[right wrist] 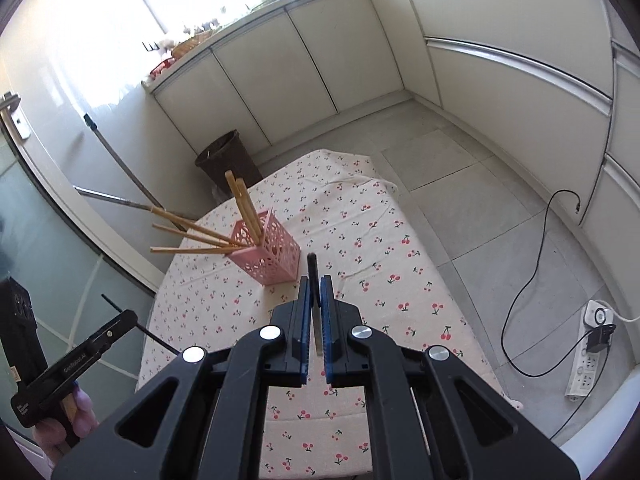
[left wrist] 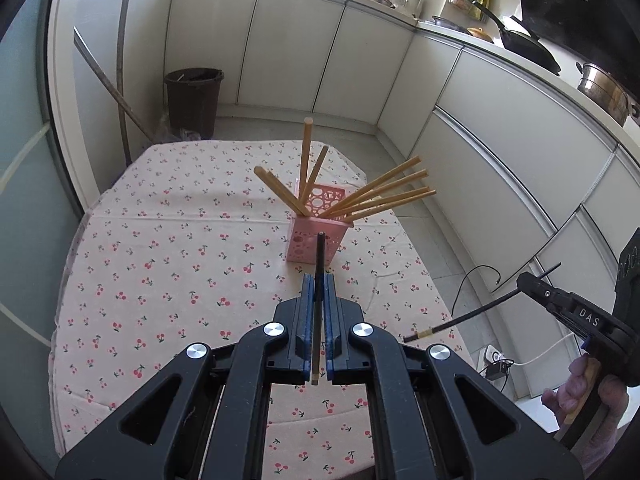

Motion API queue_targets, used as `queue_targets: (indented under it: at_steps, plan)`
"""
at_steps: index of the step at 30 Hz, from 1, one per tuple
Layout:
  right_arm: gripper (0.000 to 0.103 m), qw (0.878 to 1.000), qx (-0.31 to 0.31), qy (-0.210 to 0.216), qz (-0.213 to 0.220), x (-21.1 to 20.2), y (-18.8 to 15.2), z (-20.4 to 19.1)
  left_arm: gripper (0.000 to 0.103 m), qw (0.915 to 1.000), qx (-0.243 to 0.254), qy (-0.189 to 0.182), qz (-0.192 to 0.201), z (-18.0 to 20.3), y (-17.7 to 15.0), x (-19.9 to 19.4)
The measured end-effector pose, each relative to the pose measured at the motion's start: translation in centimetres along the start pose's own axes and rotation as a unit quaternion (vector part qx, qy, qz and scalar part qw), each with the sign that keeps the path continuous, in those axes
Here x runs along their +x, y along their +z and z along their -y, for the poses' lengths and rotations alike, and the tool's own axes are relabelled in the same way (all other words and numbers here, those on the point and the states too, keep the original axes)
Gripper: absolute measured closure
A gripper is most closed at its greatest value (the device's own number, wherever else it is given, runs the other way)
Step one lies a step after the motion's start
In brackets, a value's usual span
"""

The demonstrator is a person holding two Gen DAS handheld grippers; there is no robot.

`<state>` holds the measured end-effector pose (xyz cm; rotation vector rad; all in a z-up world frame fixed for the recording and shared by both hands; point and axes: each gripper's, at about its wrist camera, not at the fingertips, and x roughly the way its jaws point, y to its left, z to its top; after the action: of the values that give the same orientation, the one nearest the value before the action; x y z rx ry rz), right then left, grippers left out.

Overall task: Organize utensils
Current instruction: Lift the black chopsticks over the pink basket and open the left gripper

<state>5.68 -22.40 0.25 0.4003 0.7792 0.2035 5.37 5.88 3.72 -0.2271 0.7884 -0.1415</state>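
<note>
One pink perforated plastic holder (left wrist: pixel 316 240). About eight pale wooden chopsticks (left wrist: pixel 306 152) in it by the left wrist view: two upright, two leaning left, four fanned right; fewer told apart in the right wrist view, where some overlap. Two dark slender chopsticks (left wrist: pixel 320 256), one pinched in each of two black grippers with blue pads: left gripper (left wrist: pixel 319 280), right gripper (right wrist: pixel 316 284). One table under a cherry-print cloth (left wrist: pixel 168 240). One brown bin (left wrist: pixel 194 96). One white power strip (right wrist: pixel 588 364). Two long poles (left wrist: pixel 120 52) against the wall.
</note>
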Motion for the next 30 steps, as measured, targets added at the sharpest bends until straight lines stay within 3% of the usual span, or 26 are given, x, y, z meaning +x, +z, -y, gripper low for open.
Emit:
queue_targets:
  at_steps: [5, 11, 18, 25, 30]
  plan:
    - [0.098, 1.0, 0.016, 0.009, -0.004, 0.0, 0.0, 0.8, 0.099, 0.9997, 0.001, 0.001, 0.024, 1.0, 2.9, -1.9]
    - [0.098, 1.0, 0.023, 0.013, -0.009, 0.4, 0.1, 1.4, 0.099, 0.9967, -0.015, 0.007, 0.08, 2.6, 9.4, -3.4]
    - [0.098, 0.999, 0.033, 0.01, -0.027, 1.6, 0.2, 2.4, 0.099, 0.9932, -0.029, 0.043, 0.104, 3.9, 14.8, -1.1]
    - [0.098, 0.999, 0.029, 0.004, -0.033, 2.3, 0.8, 2.3, 0.095, 0.9921, -0.041, 0.082, 0.086, 3.5, 15.9, 4.2]
    - [0.098, 0.999, 0.025, 0.009, -0.029, 2.0, 1.4, 1.6, 0.09, 0.9912, -0.057, 0.074, 0.094, 1.9, 14.7, 3.6]
